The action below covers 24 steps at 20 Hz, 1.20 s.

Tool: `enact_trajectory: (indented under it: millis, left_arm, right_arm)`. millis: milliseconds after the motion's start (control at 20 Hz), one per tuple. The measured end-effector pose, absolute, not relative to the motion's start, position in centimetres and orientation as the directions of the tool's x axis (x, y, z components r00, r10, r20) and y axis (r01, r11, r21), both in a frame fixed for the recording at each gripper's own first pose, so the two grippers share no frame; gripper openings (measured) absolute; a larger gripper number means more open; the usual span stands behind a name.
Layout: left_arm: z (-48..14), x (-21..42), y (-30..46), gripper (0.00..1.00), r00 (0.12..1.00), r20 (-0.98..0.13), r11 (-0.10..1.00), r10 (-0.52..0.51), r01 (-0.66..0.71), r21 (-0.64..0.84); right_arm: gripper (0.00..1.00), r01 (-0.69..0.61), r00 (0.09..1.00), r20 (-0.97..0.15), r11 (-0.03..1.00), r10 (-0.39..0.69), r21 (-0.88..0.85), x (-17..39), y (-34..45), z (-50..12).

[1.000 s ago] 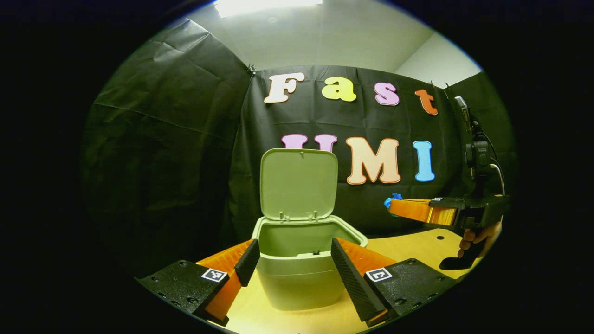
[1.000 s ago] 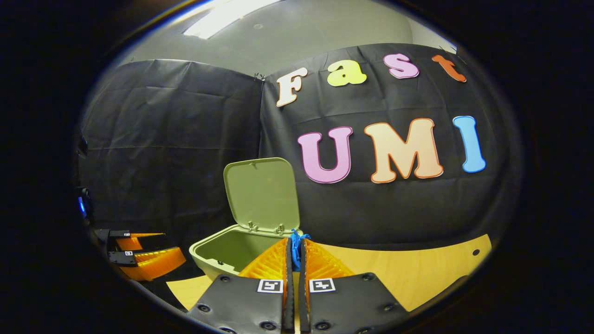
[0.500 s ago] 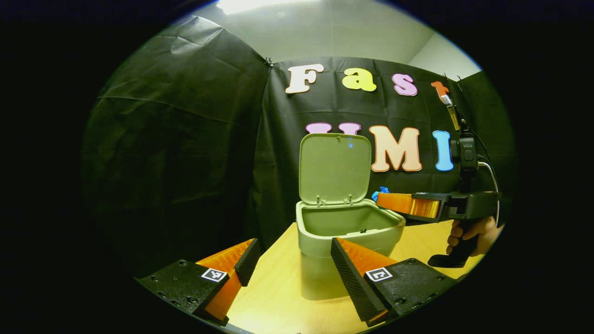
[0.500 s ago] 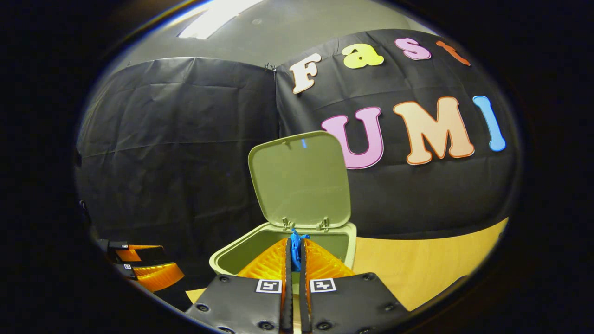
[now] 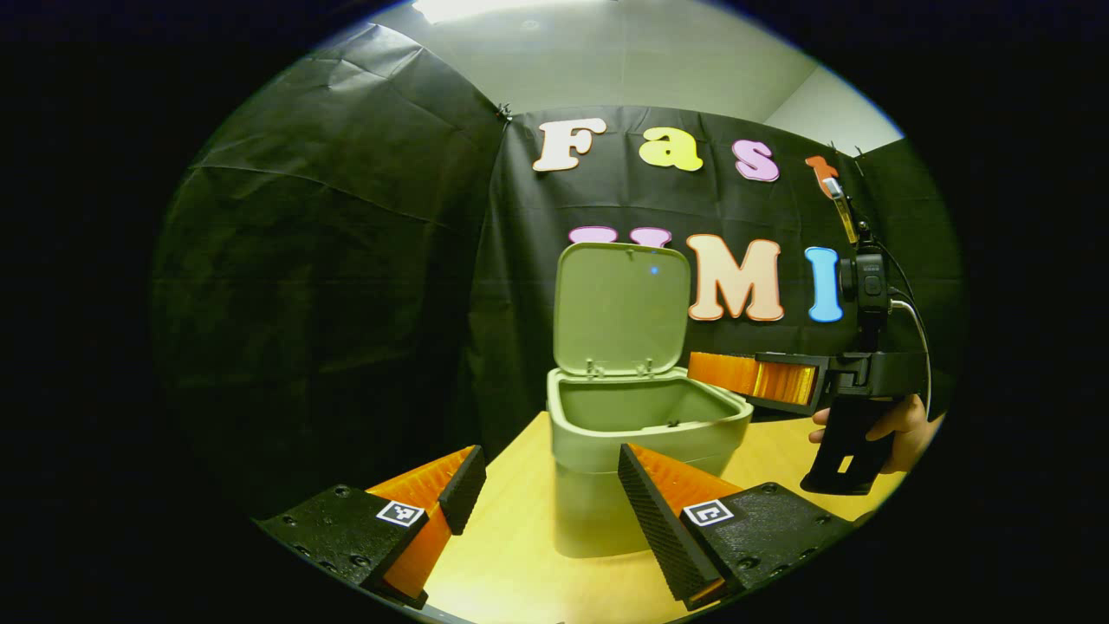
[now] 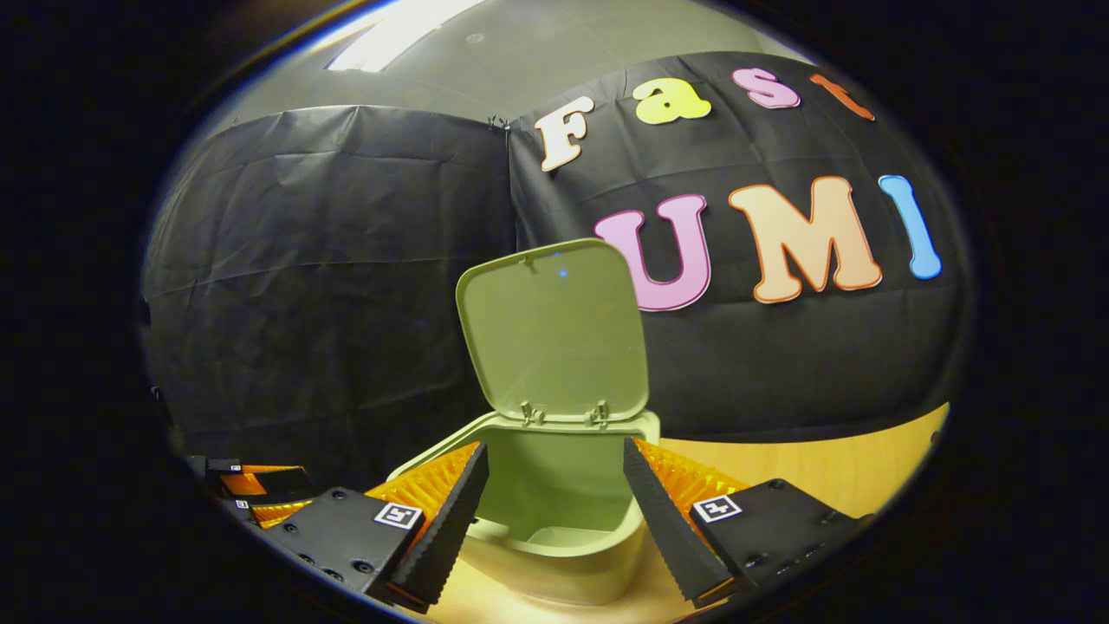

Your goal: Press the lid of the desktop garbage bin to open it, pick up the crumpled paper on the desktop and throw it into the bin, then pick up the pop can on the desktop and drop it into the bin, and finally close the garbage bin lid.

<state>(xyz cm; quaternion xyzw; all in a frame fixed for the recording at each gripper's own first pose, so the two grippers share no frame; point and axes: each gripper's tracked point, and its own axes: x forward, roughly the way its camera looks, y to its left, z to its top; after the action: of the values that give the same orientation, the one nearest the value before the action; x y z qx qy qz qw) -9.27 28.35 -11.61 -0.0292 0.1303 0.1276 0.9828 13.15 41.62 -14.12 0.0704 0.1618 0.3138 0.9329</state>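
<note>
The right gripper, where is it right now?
In the left gripper view, the right gripper hovers, open, over the right rim of the bin, below its raised lid.

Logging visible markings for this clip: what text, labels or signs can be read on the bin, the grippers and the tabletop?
Pale green plastic bin and its raised lid: no text visible.
Left gripper: two square black-and-white marker tags, coded patterns, no readable words.
Right gripper: two marker tags, likewise patterns only.
Wooden tabletop: none.
</note>
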Motion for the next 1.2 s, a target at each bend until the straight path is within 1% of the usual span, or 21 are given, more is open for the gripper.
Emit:
enact_trajectory:
  millis: [50, 100, 400, 550, 600, 650, 700, 750, 850, 900, 950, 1100, 1150, 1200]
  left_arm:
    - [-11.5, -8.5, 27.1, 0.93, 0.942, -0.258, 0.972, 0.216, -0.233, -0.037]
    - [-11.4, -7.8, 25.8, 0.92, 0.949, -0.251, 0.977, 0.192, -0.210, -0.046]
    - [-10.8, -4.4, 18.5, 0.92, 0.973, -0.220, 0.994, 0.065, -0.082, -0.070]
    - [-11.2, -3.1, 15.0, 0.92, 0.975, -0.222, 0.996, 0.002, -0.022, -0.087]
    - [-11.6, -2.6, 13.6, 0.92, 0.973, -0.228, 0.995, -0.025, 0.003, -0.096]
    - [-12.1, -2.2, 12.0, 0.92, 0.968, -0.242, 0.994, -0.061, 0.036, -0.107]
    - [-12.9, -1.9, 10.6, 0.92, 0.962, -0.256, 0.991, -0.093, 0.064, -0.119]
    - [-13.7, -1.8, 9.3, 0.93, 0.954, -0.274, 0.987, -0.121, 0.087, -0.133]
    - [-15.4, -1.6, 7.0, 0.93, 0.938, -0.305, 0.979, -0.166, 0.119, -0.168]
    - [-16.4, -1.6, 5.7, 0.92, 0.929, -0.321, 0.974, -0.186, 0.131, -0.184]
    - [-17.4, -1.7, 4.8, 0.92, 0.919, -0.340, 0.971, -0.199, 0.138, -0.195]
    - [-21.1, -2.1, 2.9, 0.93, 0.882, -0.415, 0.968, -0.223, 0.149, -0.203]
    - [-21.9, -2.4, 2.5, 0.93, 0.873, -0.432, 0.967, -0.228, 0.151, -0.204]
    - [-22.6, -2.6, 2.0, 0.93, 0.866, -0.444, 0.967, -0.231, 0.154, -0.204]
  right_arm:
    - [0.94, -0.550, 0.765, -0.257, 0.806, 0.591, 0.218, 13.4, 40.0, -13.9]
    - [0.97, -0.535, 0.779, -0.257, 0.820, 0.572, 0.203, 13.5, 38.2, -13.9]
    - [0.97, -0.429, 0.856, -0.253, 0.893, 0.450, 0.135, 13.7, 27.7, -12.9]
    - [0.97, -0.376, 0.884, -0.251, 0.919, 0.395, 0.121, 13.5, 23.0, -12.4]
    - [0.95, -0.357, 0.893, -0.250, 0.927, 0.374, 0.113, 13.4, 21.4, -12.4]
    - [0.97, -0.339, 0.900, -0.252, 0.935, 0.355, 0.106, 13.3, 19.8, -12.4]
    - [0.95, -0.320, 0.907, -0.256, 0.942, 0.335, 0.100, 13.0, 18.3, -12.5]
    - [0.97, -0.301, 0.912, -0.261, 0.949, 0.315, 0.094, 12.8, 16.7, -12.6]
    - [0.97, -0.258, 0.922, -0.274, 0.962, 0.272, 0.089, 12.3, 13.5, -13.0]
    - [0.95, -0.235, 0.926, -0.282, 0.968, 0.251, 0.090, 12.0, 12.0, -13.2]
    - [0.97, -0.210, 0.929, -0.291, 0.973, 0.229, 0.095, 11.7, 10.5, -13.5]
    - [0.98, -0.149, 0.927, -0.329, 0.982, 0.180, 0.116, 10.5, 6.7, -14.8]
    - [0.97, -0.129, 0.926, -0.341, 0.985, 0.162, 0.118, 10.0, 5.4, -15.3]
    - [0.94, -0.106, 0.925, -0.353, 0.988, 0.141, 0.115, 9.5, 4.0, -15.7]
